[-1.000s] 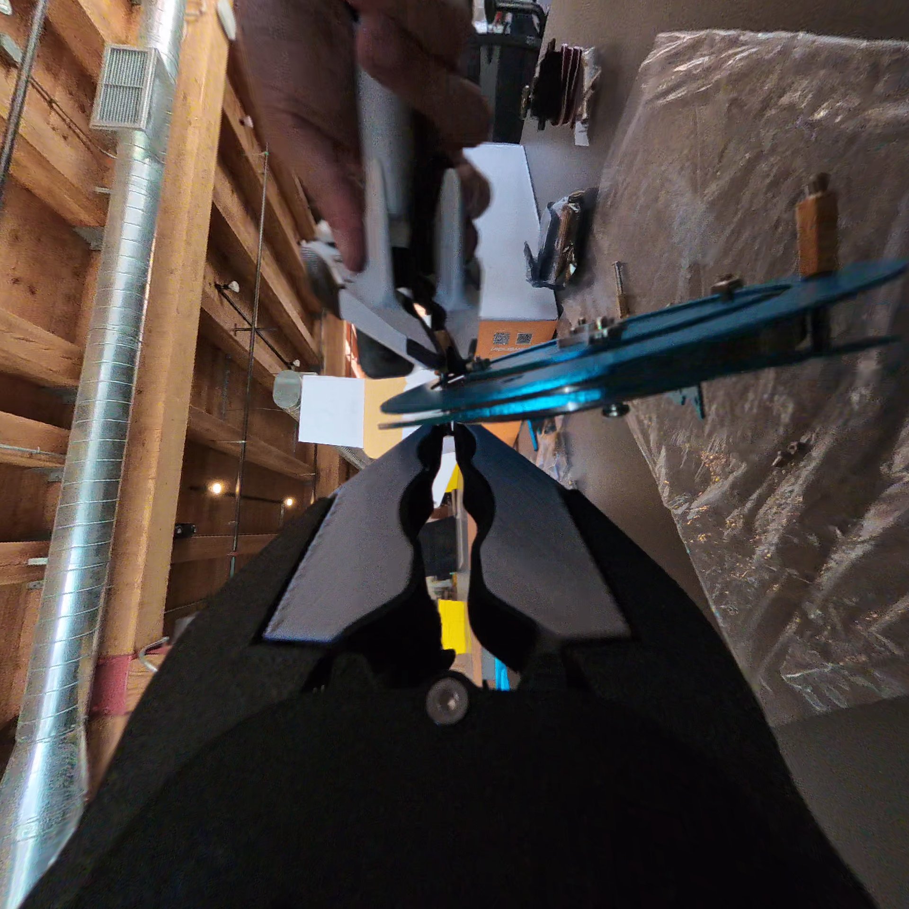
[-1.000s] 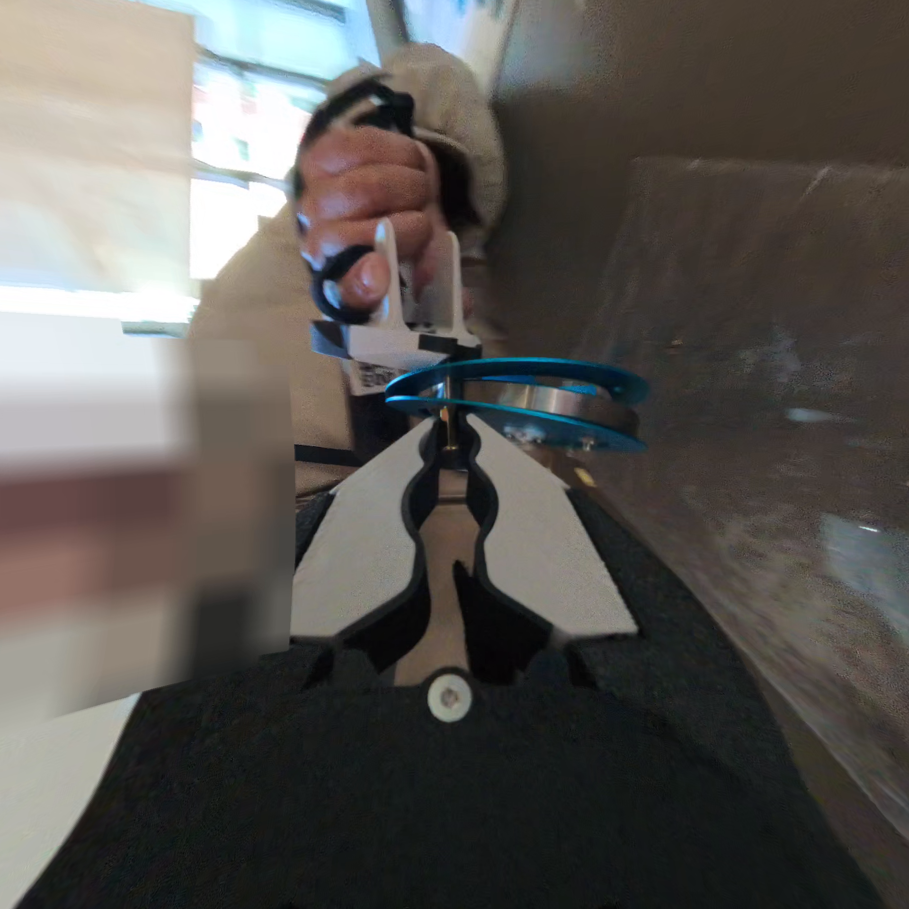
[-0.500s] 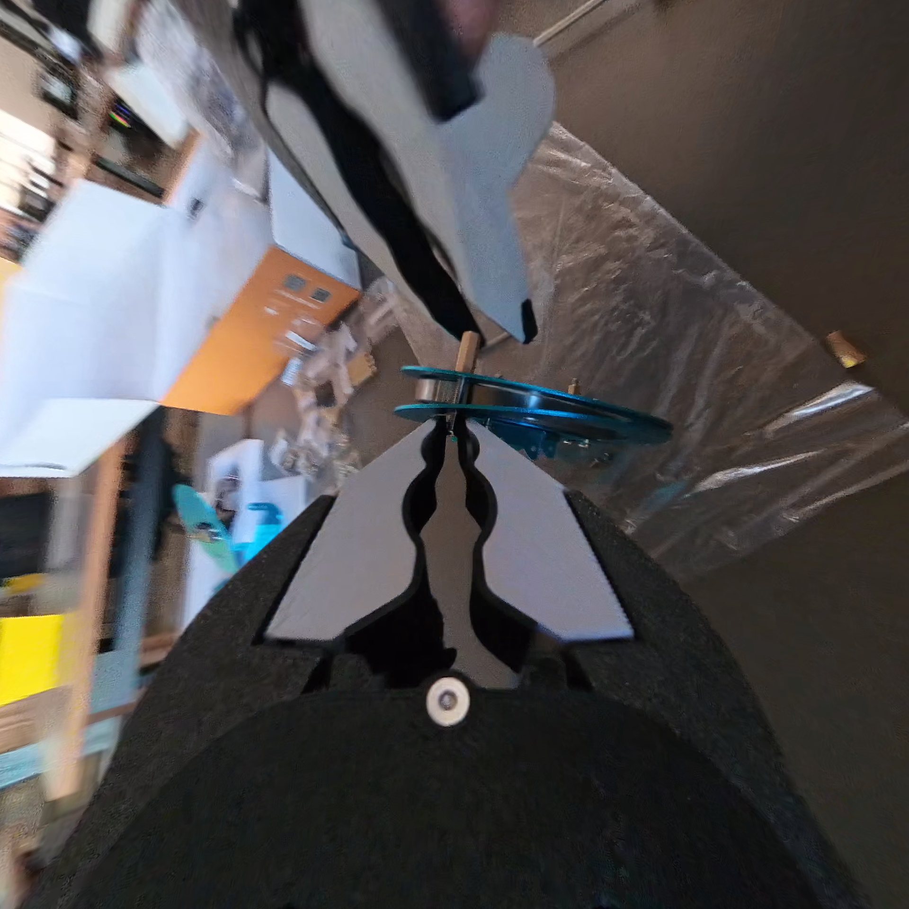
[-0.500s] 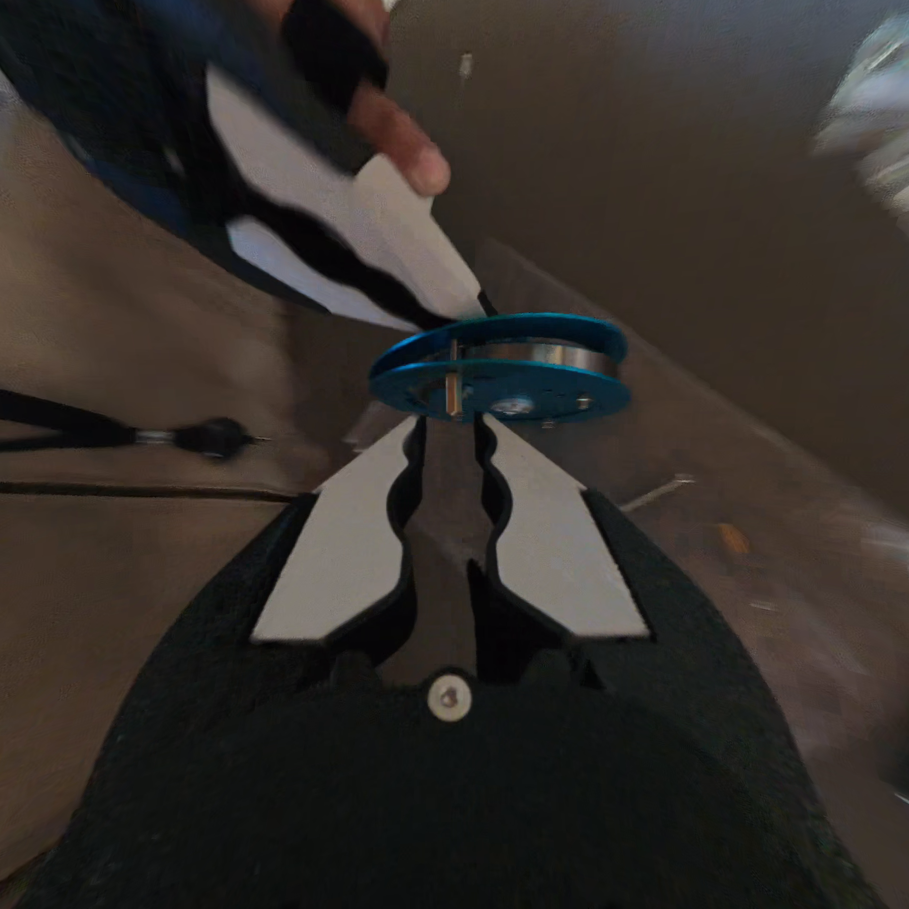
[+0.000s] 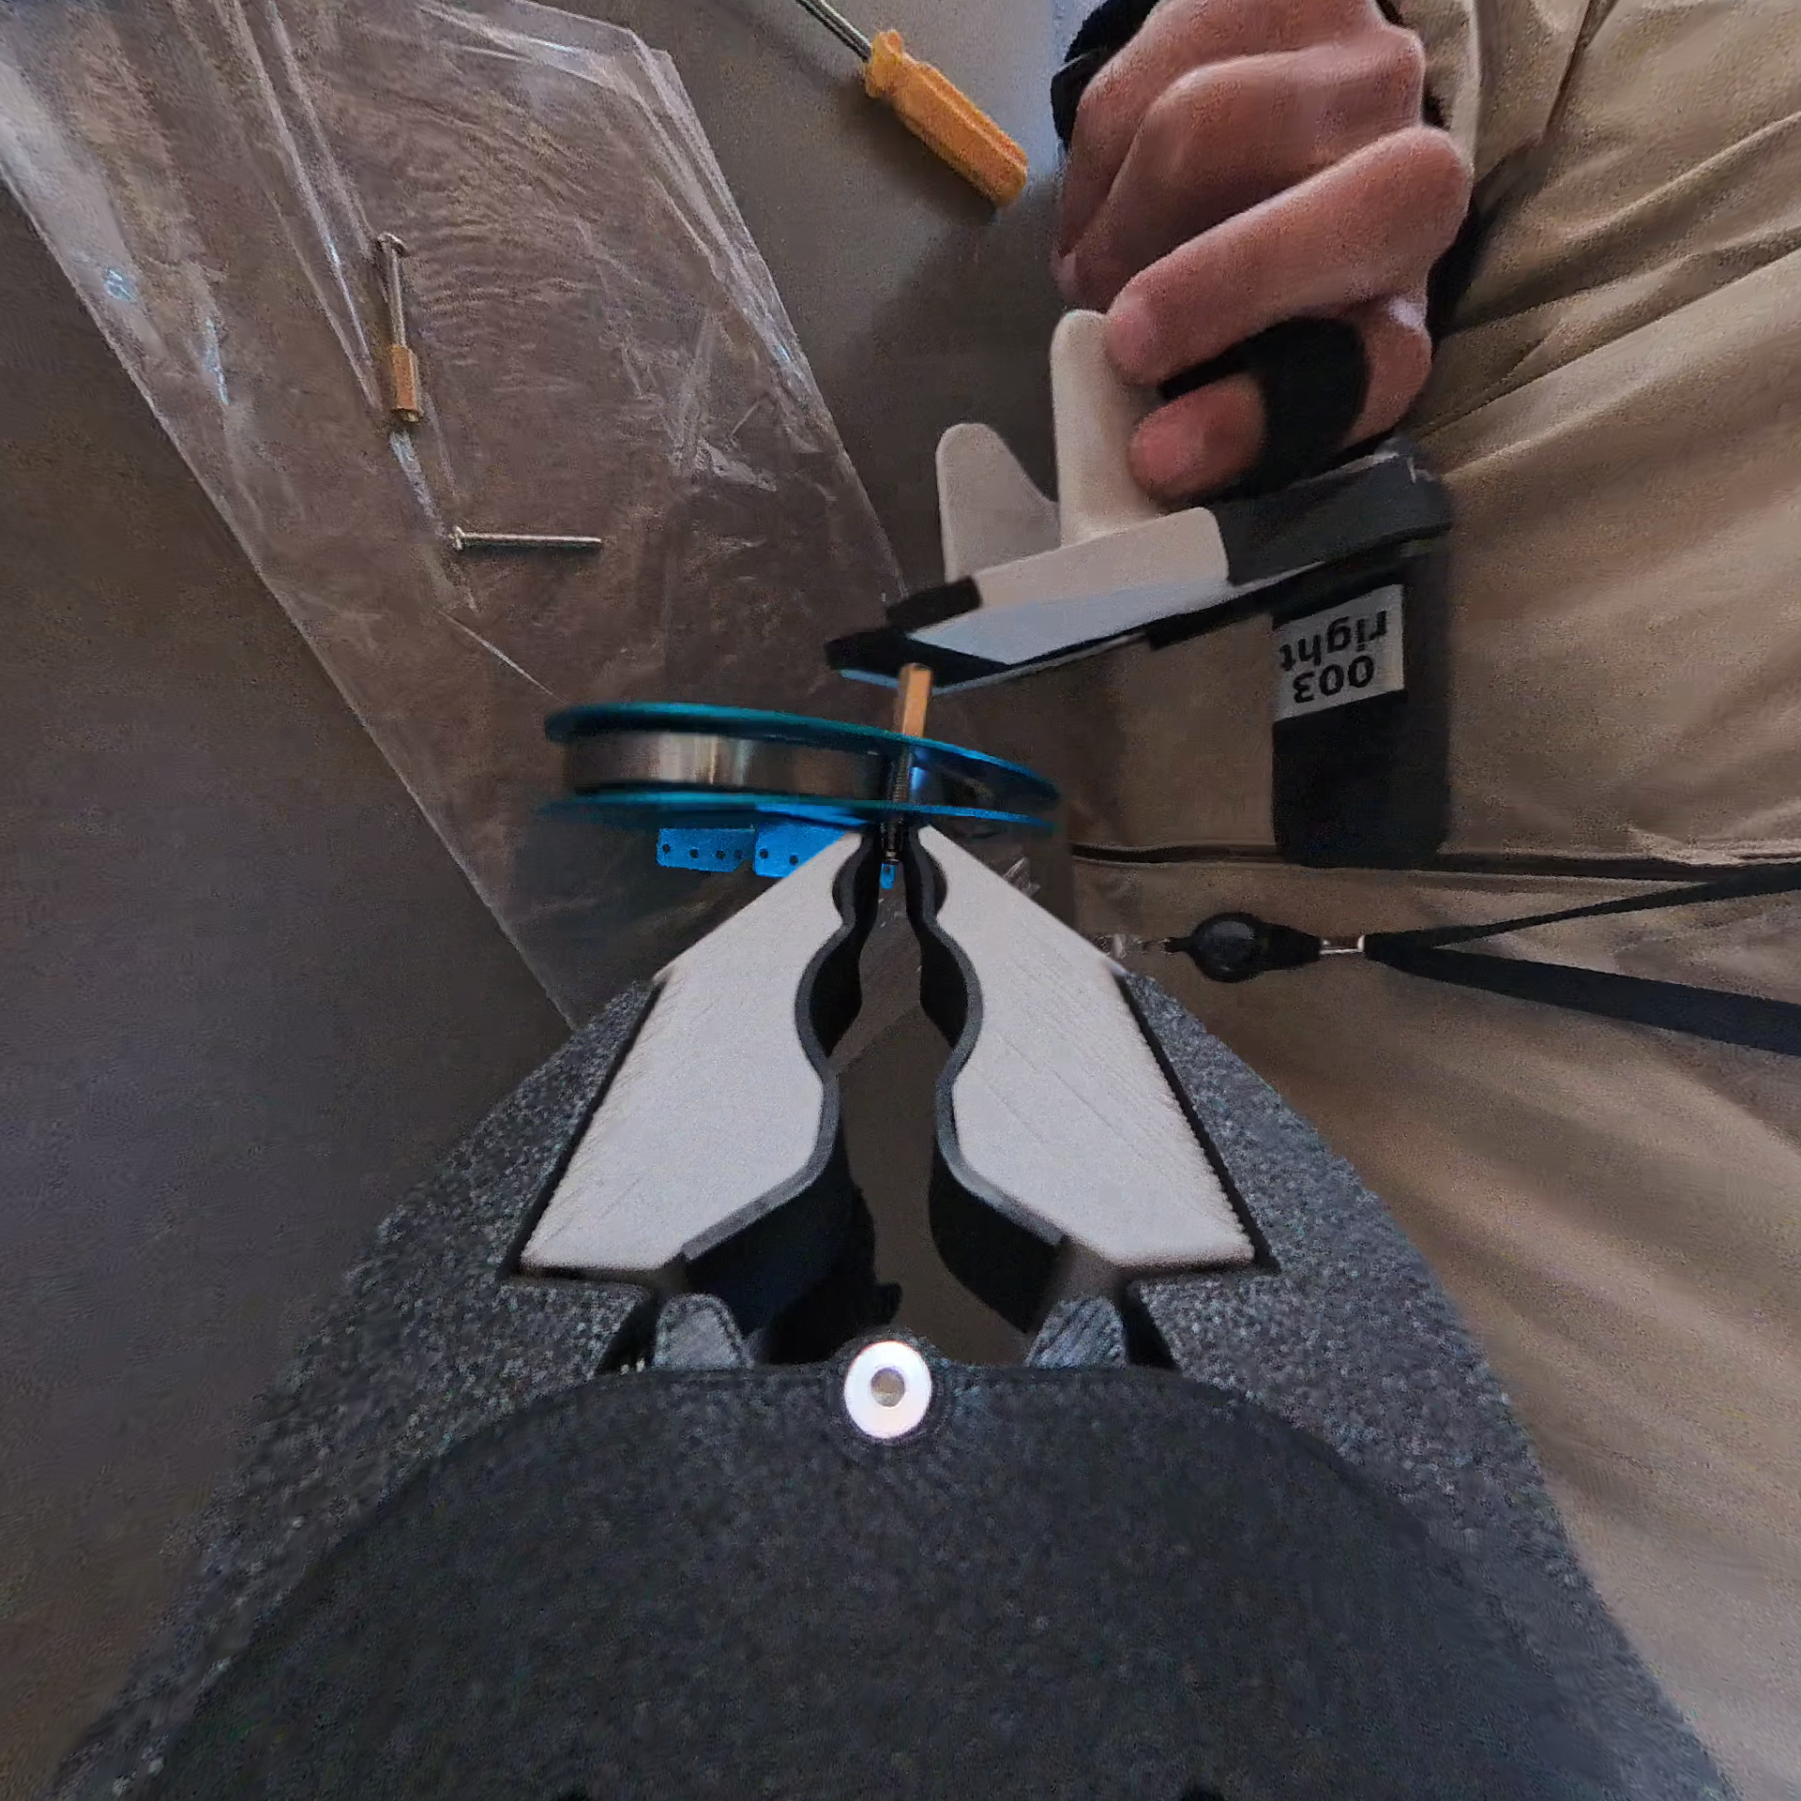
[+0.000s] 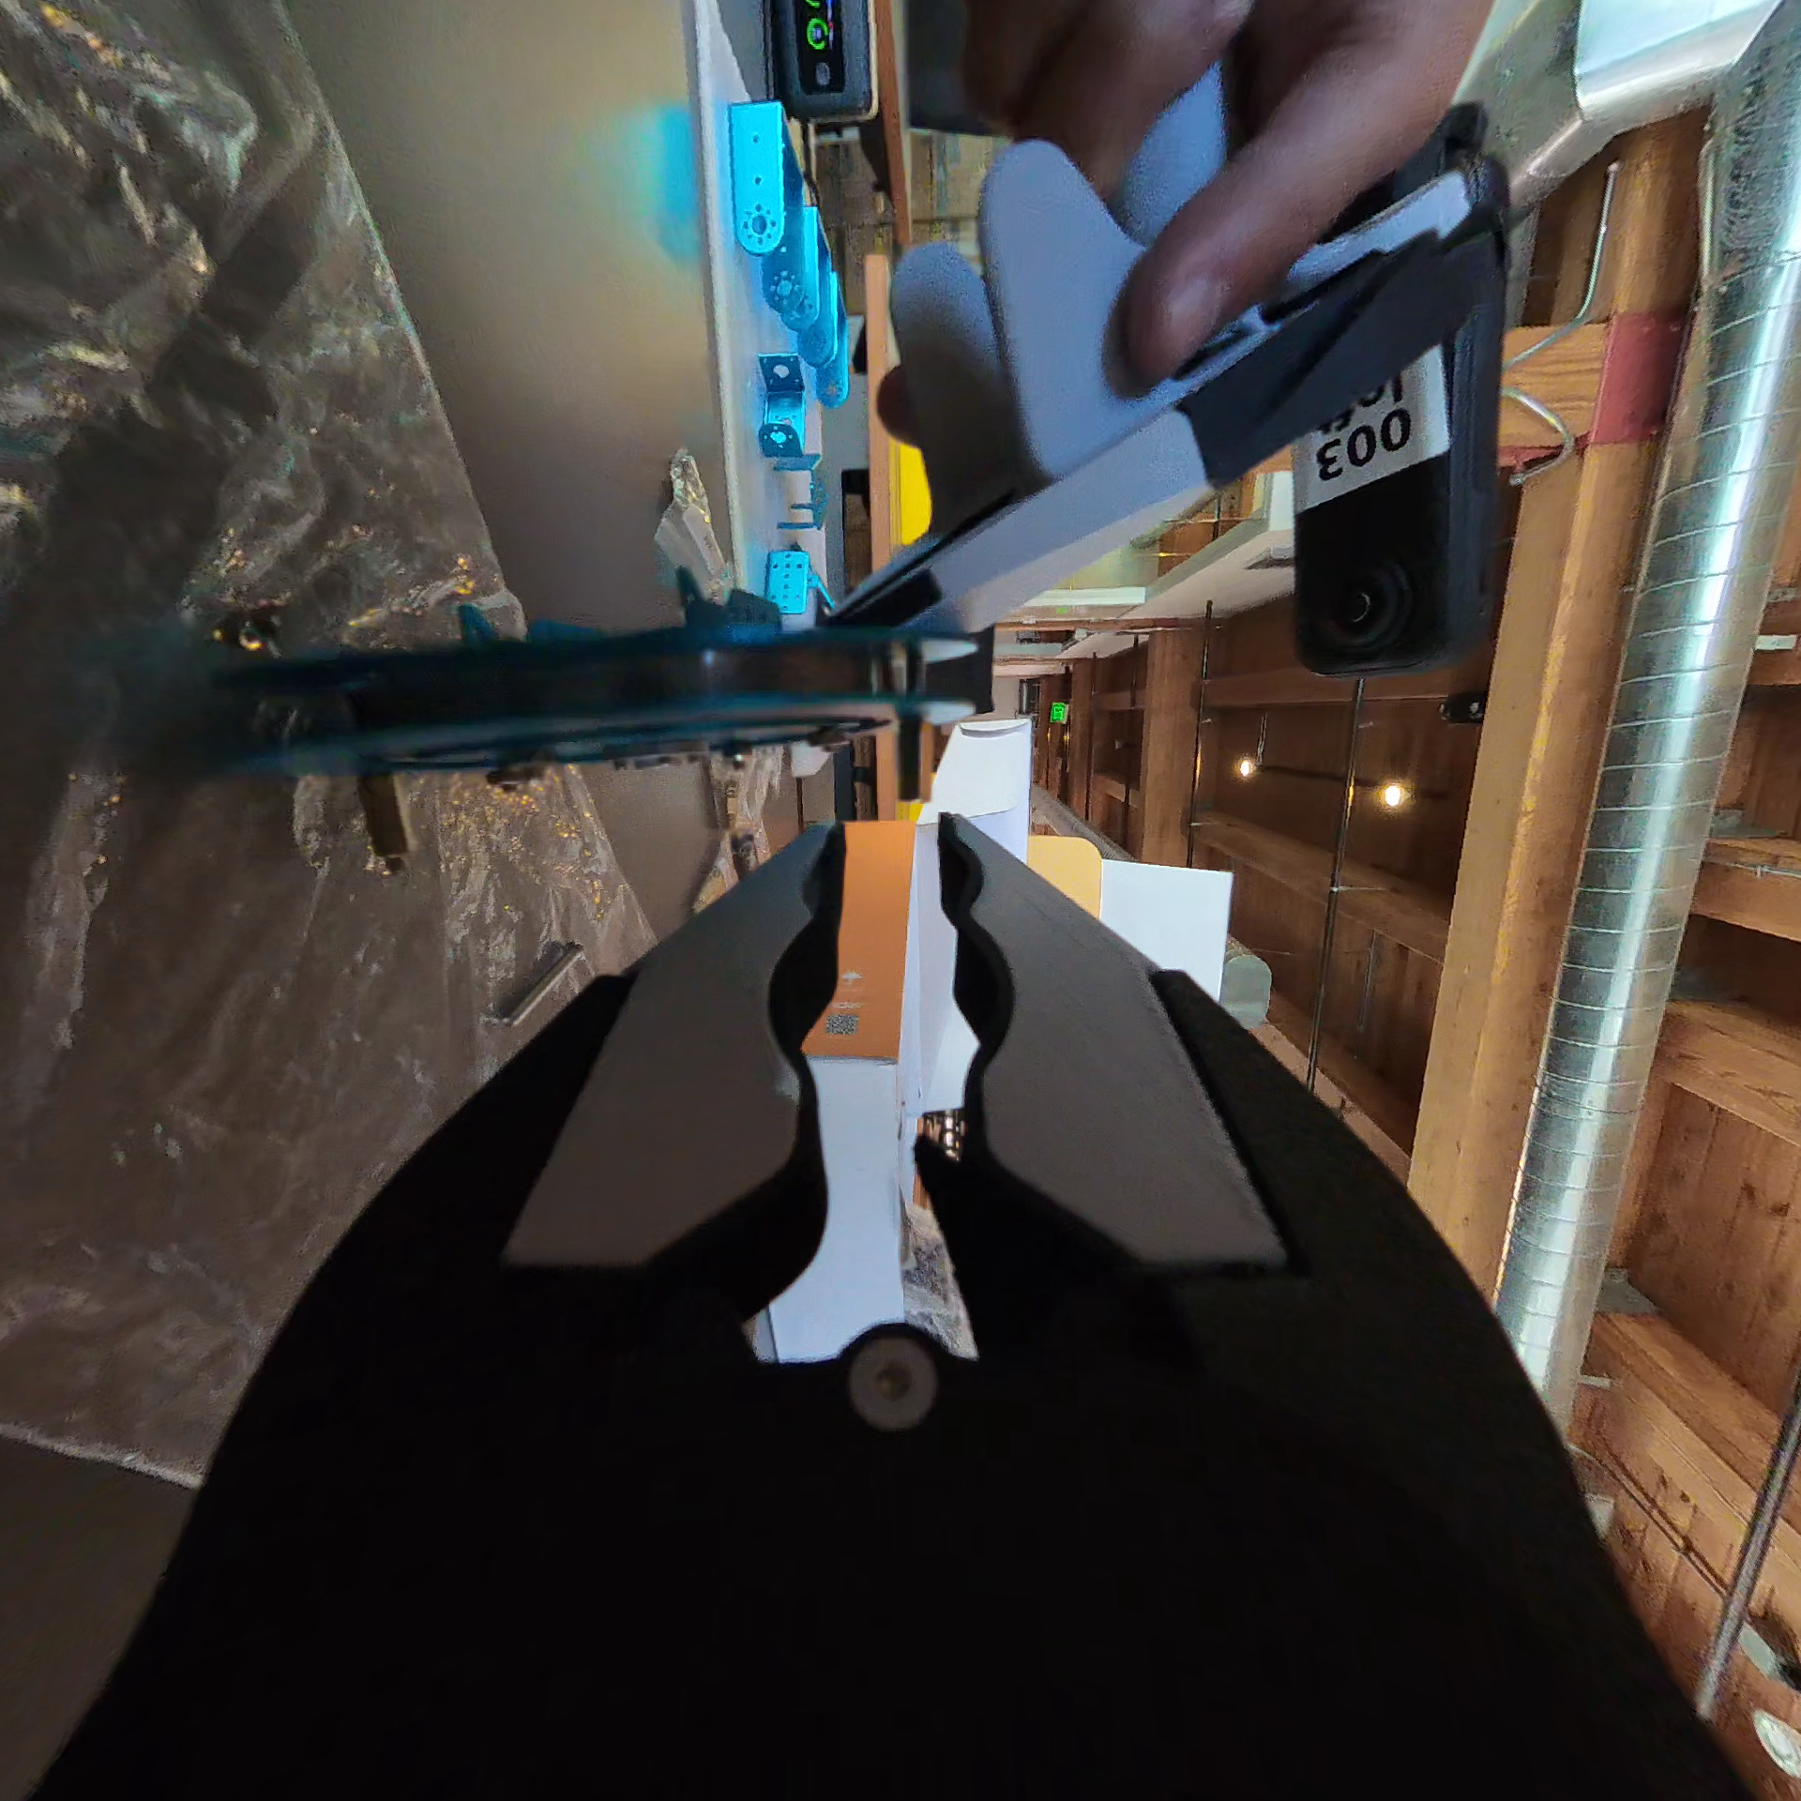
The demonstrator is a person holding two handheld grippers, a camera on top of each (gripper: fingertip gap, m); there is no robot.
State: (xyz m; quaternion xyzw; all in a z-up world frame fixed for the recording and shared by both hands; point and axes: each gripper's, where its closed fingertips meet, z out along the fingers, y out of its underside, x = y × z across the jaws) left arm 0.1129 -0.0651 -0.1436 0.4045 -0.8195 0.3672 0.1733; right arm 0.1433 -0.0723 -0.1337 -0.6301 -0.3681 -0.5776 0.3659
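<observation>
A blue two-disc assembly (image 5: 780, 726) with a silver ring between the discs is held in the air. My left gripper (image 5: 892, 850) is shut on a thin screw (image 5: 893, 828) that sticks out under the lower disc. The right gripper's fingertips (image 5: 877, 648) meet the brass standoff (image 5: 914, 697) on top of that screw. In the right wrist view the assembly (image 6: 585, 687) lies edge-on just past my right gripper (image 6: 887, 828), whose jaws stand apart with nothing between them. A short post (image 6: 906, 765) hangs just ahead of its tips. The left gripper's fingers (image 6: 1023, 546) reach the disc rim from above.
A clear plastic sheet (image 5: 546, 322) lies on the brown table with a loose screw (image 5: 526, 539) and a screw with a brass standoff (image 5: 398, 331). A yellow-handled screwdriver (image 5: 940, 117) lies beyond. A person's beige jacket (image 5: 1608, 1121) fills the right. Blue brackets (image 6: 780, 244) lie farther off. Both grippers' tips are close together, under 4 cm apart. About 25 cm separates my right fingertips from the yellow-handled screwdriver (image 5: 940, 117).
Both grippers and the assembly swung round together. My right gripper's jaws, shut on the screw a second ago, have opened. My left gripper has stayed shut on the screw.
</observation>
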